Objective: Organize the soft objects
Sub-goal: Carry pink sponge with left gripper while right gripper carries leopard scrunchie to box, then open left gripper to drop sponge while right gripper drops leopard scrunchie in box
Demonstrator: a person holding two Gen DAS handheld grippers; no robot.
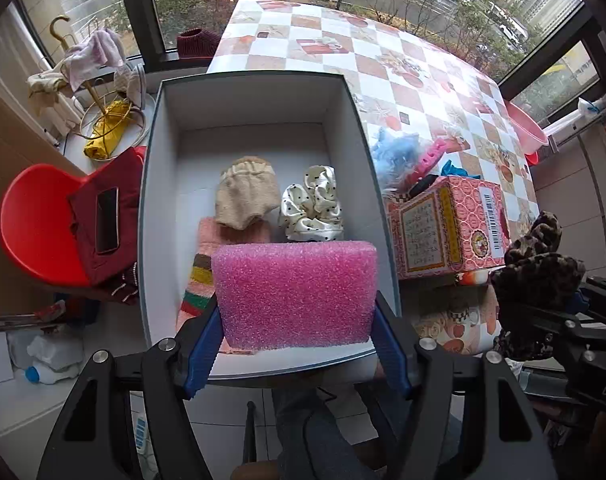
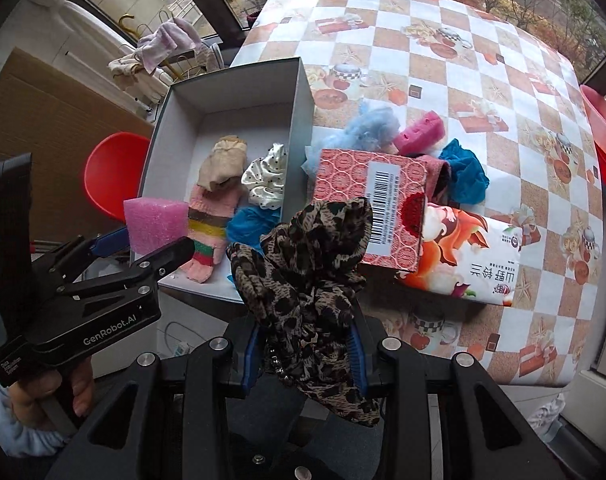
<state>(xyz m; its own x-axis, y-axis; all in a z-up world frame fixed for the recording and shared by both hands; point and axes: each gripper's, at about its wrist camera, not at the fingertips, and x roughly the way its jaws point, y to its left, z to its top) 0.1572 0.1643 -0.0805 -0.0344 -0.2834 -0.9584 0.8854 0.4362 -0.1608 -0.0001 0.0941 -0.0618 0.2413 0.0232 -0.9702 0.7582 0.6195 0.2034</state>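
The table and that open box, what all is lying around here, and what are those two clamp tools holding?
box: one, grey outside, white inside, on table edge
beige sock: one, in box
striped sock: one, pink, in box
dotted scrunchie: one, cream, in box
foam block: one, pink, in left gripper
leopard scrunchie: one, brown, in right gripper
carton: one, red patterned, on table
blue fluff: one, behind carton
hand: one, holding left gripper
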